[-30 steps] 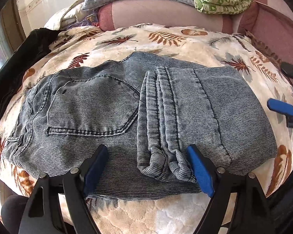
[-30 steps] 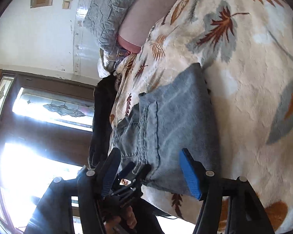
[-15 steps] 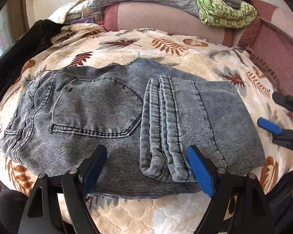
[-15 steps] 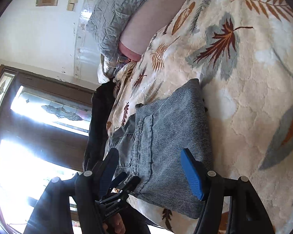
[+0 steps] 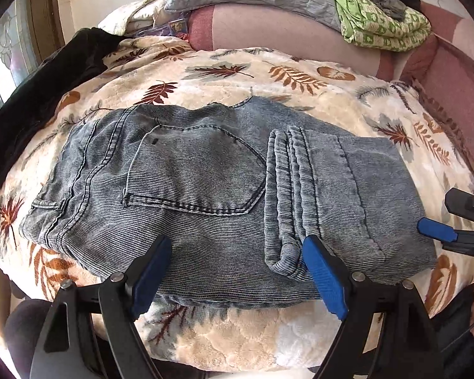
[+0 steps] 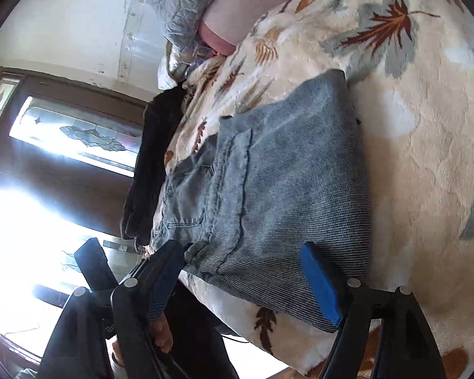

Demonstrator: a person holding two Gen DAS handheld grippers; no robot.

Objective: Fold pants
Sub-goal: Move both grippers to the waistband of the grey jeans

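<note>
On the bed's leaf-print blanket (image 5: 237,72), a dark garment (image 5: 31,101) lies along the far left edge, clear of my work. Beside it the pants (image 5: 205,189) lie flat near the front edge of the bed, waistband to the left and back pocket up, the legs already doubled back so their hems rest in a stacked ridge over the seat. My left gripper (image 5: 237,281) hangs just above the near edge of the denim, its blue fingers (image 5: 323,279) spread wide with nothing pinched between them. To the right, my right gripper (image 6: 246,281) hovers at the folded end of the bundle, its fingers (image 6: 320,287) opening; cloth shows between them in the right wrist view, but the pads are not pressing on it. As I judge it, the lengthwise fold and the first crosswise fold are done; what may be left is one more fold to bring the bundle down to a compact stack, or simply a smoothing of the hems
</note>
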